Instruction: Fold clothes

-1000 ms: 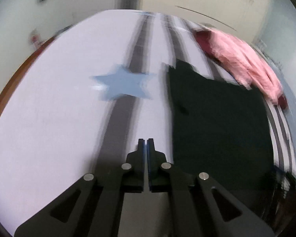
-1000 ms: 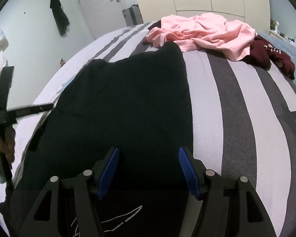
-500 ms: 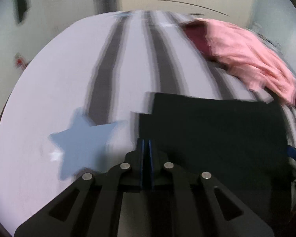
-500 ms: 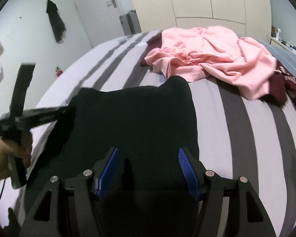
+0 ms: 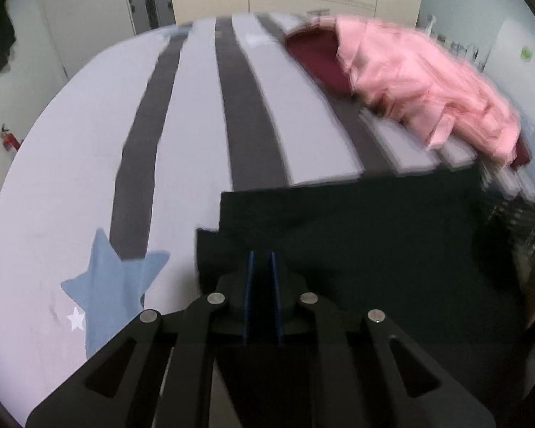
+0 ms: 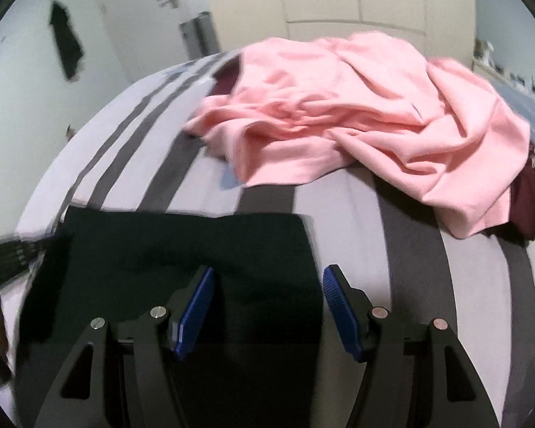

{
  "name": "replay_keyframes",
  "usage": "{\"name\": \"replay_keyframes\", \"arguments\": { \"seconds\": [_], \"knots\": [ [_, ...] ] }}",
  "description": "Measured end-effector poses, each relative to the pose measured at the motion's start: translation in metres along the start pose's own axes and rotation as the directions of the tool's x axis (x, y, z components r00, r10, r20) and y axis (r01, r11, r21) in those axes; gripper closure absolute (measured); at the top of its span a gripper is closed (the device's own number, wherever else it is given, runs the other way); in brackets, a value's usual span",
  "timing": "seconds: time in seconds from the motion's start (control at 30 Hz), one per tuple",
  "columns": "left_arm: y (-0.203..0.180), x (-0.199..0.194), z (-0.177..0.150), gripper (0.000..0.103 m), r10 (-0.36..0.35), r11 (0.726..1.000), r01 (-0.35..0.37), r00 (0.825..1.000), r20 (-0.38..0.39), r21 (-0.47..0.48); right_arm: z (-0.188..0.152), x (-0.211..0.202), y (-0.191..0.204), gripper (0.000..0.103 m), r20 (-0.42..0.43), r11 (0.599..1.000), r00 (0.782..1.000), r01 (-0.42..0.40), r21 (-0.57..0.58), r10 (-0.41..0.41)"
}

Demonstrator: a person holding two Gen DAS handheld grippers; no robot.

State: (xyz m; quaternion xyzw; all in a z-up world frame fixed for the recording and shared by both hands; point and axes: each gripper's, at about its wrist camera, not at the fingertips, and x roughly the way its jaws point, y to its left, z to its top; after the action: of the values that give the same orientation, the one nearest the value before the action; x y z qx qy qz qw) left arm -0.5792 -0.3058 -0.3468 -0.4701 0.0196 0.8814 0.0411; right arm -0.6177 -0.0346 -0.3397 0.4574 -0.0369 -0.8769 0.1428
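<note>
A black garment lies flat on the striped bed sheet, its far edge straight across both views. My left gripper hangs over the garment's near left corner. Its jaws are opening, with a narrow dark gap between the blue pads, and I cannot tell whether cloth is in that gap. My right gripper stands open over the garment's right part, pads wide apart and pressing on nothing. The left gripper shows as a blur at the left edge of the right wrist view.
A crumpled pink garment lies on a maroon one at the far right of the bed. A blue star is printed on the sheet near my left gripper. A door, a suitcase and wardrobes stand beyond the bed.
My left gripper swung from the blue star over onto the black garment's corner, and its pads parted slightly. My right gripper moved along the garment, whose far edge now lies much nearer.
</note>
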Motion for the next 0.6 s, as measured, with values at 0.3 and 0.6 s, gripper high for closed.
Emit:
{"name": "replay_keyframes", "arguments": {
  "seconds": [0.3, 0.6],
  "knots": [
    [0.044, -0.019, 0.003, 0.091, 0.059, 0.976, -0.044, 0.996, 0.062, -0.215, 0.024, 0.009, -0.007, 0.039, 0.002, 0.999, 0.999, 0.05, -0.021, -0.05],
    [0.039, -0.117, -0.059, 0.09, -0.055, 0.982, 0.077, 0.99, 0.128, -0.171, -0.005, -0.085, 0.0, 0.039, 0.13, 0.999, 0.991, -0.016, -0.048, 0.022]
  ]
}}
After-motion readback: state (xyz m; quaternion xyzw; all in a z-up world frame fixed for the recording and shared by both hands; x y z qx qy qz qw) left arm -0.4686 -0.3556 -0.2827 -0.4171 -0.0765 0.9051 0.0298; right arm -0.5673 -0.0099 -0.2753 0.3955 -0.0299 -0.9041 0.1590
